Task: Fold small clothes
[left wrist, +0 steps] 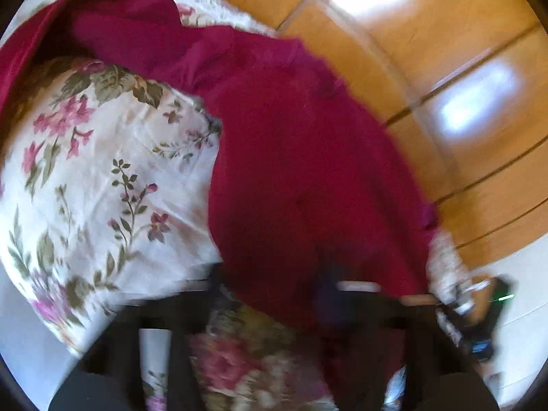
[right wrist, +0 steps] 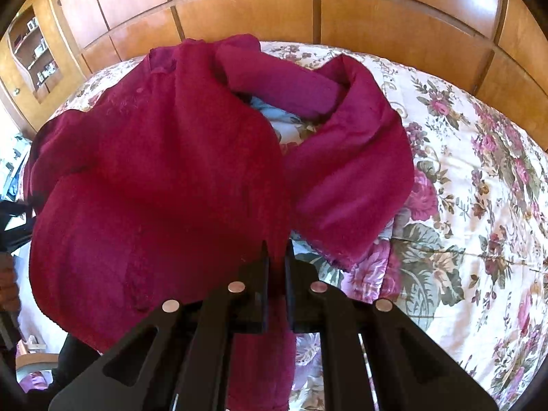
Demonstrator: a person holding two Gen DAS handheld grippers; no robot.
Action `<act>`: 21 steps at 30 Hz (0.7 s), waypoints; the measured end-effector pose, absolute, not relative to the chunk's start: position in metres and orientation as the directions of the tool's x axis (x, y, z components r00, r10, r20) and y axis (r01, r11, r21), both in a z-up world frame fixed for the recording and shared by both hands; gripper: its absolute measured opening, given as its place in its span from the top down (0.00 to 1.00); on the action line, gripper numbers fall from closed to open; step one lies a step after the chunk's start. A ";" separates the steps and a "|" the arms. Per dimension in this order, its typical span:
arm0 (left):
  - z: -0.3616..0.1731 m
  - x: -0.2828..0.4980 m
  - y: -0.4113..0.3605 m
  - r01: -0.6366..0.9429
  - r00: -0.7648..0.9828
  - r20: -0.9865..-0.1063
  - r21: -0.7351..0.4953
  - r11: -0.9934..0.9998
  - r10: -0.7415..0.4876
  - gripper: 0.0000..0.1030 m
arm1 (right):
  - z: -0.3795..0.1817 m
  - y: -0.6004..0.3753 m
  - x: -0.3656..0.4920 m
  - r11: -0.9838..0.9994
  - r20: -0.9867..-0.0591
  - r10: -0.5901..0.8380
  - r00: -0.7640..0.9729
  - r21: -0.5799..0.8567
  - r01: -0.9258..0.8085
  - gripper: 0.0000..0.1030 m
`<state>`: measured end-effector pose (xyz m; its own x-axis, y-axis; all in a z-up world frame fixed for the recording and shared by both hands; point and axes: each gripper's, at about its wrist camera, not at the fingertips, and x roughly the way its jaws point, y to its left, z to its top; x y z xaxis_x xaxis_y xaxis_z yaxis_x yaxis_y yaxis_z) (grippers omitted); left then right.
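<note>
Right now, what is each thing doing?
red garment: bunched, lifted above the bed, not yet folded.
right gripper: shut on the garment's edge.
left gripper: blurred and covered by cloth; cannot tell.
floral bedspread: spread flat.
wooden wardrobe doors: closed.

Right of the crimson garment (right wrist: pixel 164 178), the flowered bed (right wrist: pixel 479 205) lay open for passage as far as the wooden wardrobe (right wrist: pixel 376 10) behind it, while the garment itself hung across the middle, draped over both tongs and blocking the way straight ahead.
</note>
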<state>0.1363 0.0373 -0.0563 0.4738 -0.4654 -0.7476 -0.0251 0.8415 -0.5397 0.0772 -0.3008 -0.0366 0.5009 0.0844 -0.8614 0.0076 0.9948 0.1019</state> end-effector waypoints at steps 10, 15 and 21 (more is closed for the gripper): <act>0.070 0.100 0.112 0.183 0.541 -0.655 -0.520 0.834 -0.527 0.88 | 0.049 -0.316 0.030 0.955 -0.767 0.288 0.574 0.271 -0.117 0.94; 0.035 0.082 0.125 0.134 0.484 -0.776 -0.392 0.910 -0.405 0.43 | -0.011 -0.291 0.017 0.974 -0.888 0.218 0.405 0.173 -0.144 0.94; -0.016 0.071 0.140 -0.067 0.504 -0.818 -0.357 0.932 -0.278 0.41 | -0.027 -0.309 0.021 0.986 -0.898 0.163 0.408 0.158 -0.047 0.53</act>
<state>0.0711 0.1399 -0.0159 0.5035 -0.2778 -0.8181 -0.0668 0.9315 -0.3575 0.0209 -0.3094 -0.0273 0.4084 0.1631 -0.8981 -0.0467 0.9864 0.1579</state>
